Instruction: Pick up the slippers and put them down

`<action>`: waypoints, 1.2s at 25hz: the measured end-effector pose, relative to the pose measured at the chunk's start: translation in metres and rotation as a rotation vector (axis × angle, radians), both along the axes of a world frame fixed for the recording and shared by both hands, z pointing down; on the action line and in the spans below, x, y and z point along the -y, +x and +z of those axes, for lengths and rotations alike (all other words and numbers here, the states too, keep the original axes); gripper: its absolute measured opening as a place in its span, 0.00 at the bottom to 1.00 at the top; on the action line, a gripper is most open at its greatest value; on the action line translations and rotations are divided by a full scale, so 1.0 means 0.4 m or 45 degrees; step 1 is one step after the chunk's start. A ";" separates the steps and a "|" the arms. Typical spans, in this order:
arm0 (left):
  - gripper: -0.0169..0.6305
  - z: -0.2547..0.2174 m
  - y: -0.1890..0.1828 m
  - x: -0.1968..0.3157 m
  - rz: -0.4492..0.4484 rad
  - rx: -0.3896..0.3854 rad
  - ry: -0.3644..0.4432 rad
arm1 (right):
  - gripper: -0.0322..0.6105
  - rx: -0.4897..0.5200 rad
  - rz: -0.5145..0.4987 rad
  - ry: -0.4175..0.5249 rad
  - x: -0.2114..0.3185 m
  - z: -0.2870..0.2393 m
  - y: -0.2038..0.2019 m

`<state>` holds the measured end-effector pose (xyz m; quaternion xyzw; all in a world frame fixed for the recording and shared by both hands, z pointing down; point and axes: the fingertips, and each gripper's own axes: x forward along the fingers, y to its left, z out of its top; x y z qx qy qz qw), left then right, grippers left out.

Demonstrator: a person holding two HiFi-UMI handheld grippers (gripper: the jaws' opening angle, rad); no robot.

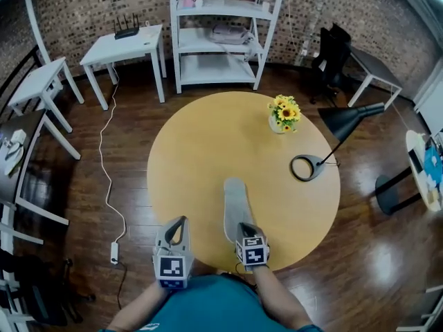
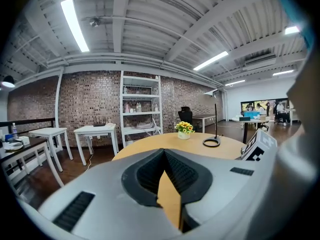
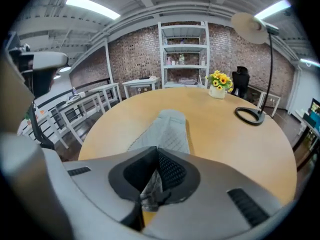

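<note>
Right hand-held gripper [image 1: 244,229] is pinching the near end of a grey slipper [image 1: 235,200]. In the right gripper view, quilted fabric sits bunched between the pressed pads [image 3: 172,171].

The slipper runs lengthwise away from that gripper, far end flat on the round yellow worktop [image 1: 201,151], in its near half, slightly right of centre. Can't tell whether the pinched end is off the surface.

Left hand-held gripper [image 1: 182,221] is at the near-left edge of the worktop, left of the slipper and apart from it. Its jaws are pressed together at the tips with nothing in them; only the worktop shows through the gap.

Flowers [image 1: 284,113] and a lamp [image 1: 309,166] stand on the far right, well apart from the slipper.
</note>
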<state>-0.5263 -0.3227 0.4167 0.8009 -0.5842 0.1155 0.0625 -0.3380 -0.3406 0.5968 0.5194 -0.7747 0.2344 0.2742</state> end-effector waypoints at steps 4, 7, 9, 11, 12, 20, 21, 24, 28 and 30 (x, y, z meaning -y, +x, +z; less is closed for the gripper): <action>0.03 0.006 0.001 -0.010 0.071 -0.017 -0.004 | 0.09 0.044 0.108 0.083 -0.044 -0.081 0.017; 0.04 0.015 0.003 -0.031 0.142 -0.033 -0.006 | 0.09 0.054 0.198 0.131 -0.100 -0.132 0.031; 0.04 0.021 0.004 -0.048 0.195 -0.040 -0.008 | 0.09 0.048 0.260 0.156 -0.145 -0.157 0.041; 0.03 0.027 0.002 -0.069 0.241 -0.056 -0.010 | 0.09 0.036 0.322 0.172 -0.195 -0.177 0.047; 0.04 0.031 0.001 -0.082 0.264 -0.065 -0.013 | 0.09 0.029 0.351 0.178 -0.221 -0.184 0.048; 0.03 0.067 0.077 -0.172 0.461 -0.094 -0.042 | 0.09 -0.025 0.545 0.210 -0.399 -0.217 0.097; 0.03 0.067 0.090 -0.181 0.477 -0.093 -0.037 | 0.09 -0.026 0.573 0.215 -0.416 -0.215 0.113; 0.03 0.061 0.135 -0.204 0.507 -0.092 -0.022 | 0.09 -0.017 0.650 0.233 -0.456 -0.210 0.174; 0.03 0.050 0.266 -0.228 0.523 -0.055 -0.008 | 0.09 -0.008 0.704 0.262 -0.507 -0.220 0.323; 0.04 0.042 0.366 -0.247 0.540 -0.049 -0.002 | 0.09 -0.007 0.731 0.267 -0.544 -0.223 0.421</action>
